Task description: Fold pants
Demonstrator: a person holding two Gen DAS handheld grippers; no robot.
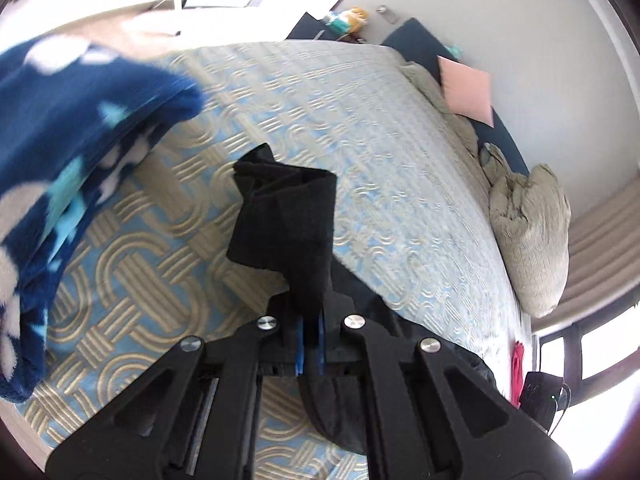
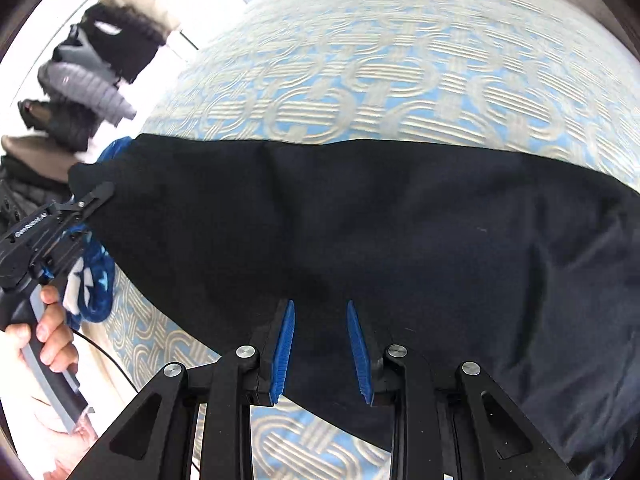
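Left tongs (image 1: 310, 344), pads together, clamp a bunched end of the black pants (image 2: 360, 232). Right tongs (image 2: 320, 352) stand apart over the spread cloth, gripping nothing. Step: lifting one end to fold; next likely requires the right tongs to pinch. Beyond, the bed (image 2: 400, 60).

The black pants (image 2: 360, 232) run off the right wrist view's right edge. A blue fleece blanket (image 1: 72, 160) is motion-blurred, and the small toy (image 1: 352, 18) at the bed's far end is perhaps a doll.
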